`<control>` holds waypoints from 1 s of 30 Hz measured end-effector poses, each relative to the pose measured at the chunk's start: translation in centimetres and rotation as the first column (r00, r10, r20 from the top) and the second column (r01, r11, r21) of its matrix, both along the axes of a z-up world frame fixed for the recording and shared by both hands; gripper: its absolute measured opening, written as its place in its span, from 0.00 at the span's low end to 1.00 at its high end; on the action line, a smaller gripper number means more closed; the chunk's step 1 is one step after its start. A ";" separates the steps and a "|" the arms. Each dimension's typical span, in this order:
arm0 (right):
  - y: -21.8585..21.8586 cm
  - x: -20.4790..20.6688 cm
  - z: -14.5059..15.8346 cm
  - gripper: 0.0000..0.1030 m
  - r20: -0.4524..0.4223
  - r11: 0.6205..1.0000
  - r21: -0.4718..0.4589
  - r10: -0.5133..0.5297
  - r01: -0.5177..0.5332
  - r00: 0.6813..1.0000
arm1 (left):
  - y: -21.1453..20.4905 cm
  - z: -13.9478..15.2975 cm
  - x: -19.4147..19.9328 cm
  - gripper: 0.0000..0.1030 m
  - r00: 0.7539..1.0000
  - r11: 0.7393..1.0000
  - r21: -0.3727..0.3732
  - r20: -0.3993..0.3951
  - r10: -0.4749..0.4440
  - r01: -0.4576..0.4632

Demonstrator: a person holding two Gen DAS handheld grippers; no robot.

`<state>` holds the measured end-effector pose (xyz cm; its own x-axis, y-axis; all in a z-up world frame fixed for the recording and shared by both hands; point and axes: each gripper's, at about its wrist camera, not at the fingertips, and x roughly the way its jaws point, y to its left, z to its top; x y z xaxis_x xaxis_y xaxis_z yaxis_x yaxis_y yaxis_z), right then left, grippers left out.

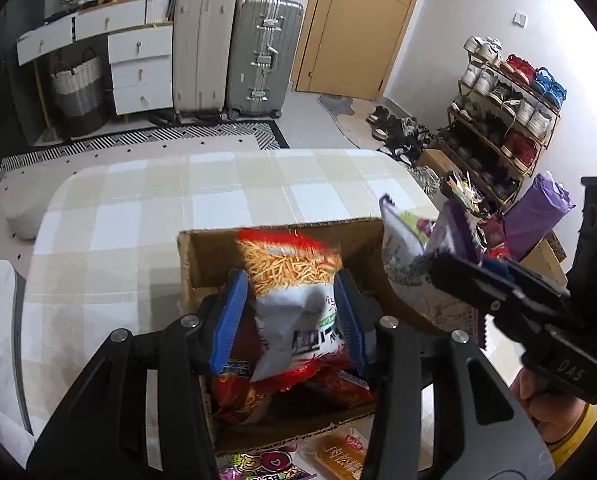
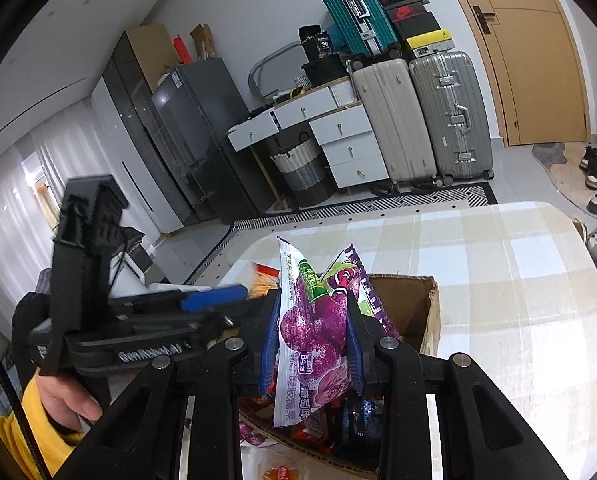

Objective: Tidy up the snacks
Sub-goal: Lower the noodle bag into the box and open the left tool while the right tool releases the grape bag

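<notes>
Both grippers hold snack bags over a cardboard box [image 1: 202,264] on the checked tablecloth [image 1: 138,216].

Left gripper [image 1: 294,320] has its blue pads against a red-and-white bag of sticks [image 1: 294,276]; right gripper [image 2: 312,340] is clamped on a purple candy bag [image 2: 318,320]. Bags in the box are half hidden; packets at the table's near edge are cut off.

Lived-in home, entry or living area.
Wooden door [image 1: 358,20], shoe rack [image 1: 506,120] full of sneakers, loose shoes on the floor mat, suitcases [image 2: 422,120] stacked by a white drawer unit [image 1: 138,68], laundry basket [image 2: 302,168], fridge [image 2: 202,132], patterned rug, table with checked cloth [image 1: 178,200], curtains at the window.
</notes>
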<state>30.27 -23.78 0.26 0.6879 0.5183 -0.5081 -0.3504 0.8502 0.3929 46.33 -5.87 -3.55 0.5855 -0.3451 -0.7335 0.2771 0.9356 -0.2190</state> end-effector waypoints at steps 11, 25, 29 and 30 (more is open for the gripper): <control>0.2 -0.1 -1.3 0.28 -0.048 0.999 -0.037 -0.010 0.008 0.999 | 3.6 3.0 -4.1 0.63 0.995 0.998 -0.002 0.076 0.069 -0.069; 0.8 -0.4 -1.3 0.30 -0.081 0.997 -0.081 -0.017 0.011 0.997 | 5.1 5.2 -8.5 0.64 0.993 0.997 -0.003 0.085 0.082 -0.082; 0.8 -0.7 -0.6 0.36 -0.046 0.997 -0.079 -0.012 0.009 0.999 | 5.4 5.5 -9.4 0.64 0.992 0.996 -0.004 0.086 0.087 -0.087; 0.7 -0.8 -0.2 0.42 -0.031 0.998 -0.068 -0.012 0.010 0.999 | 5.4 5.6 -9.7 0.64 0.992 0.996 -0.003 0.089 0.088 -0.088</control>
<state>29.42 -23.11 0.04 0.6765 0.4744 -0.5633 -0.3288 0.8790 0.3454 36.61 -0.47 2.02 0.6765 -0.2885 -0.6775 0.2119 0.9574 -0.1961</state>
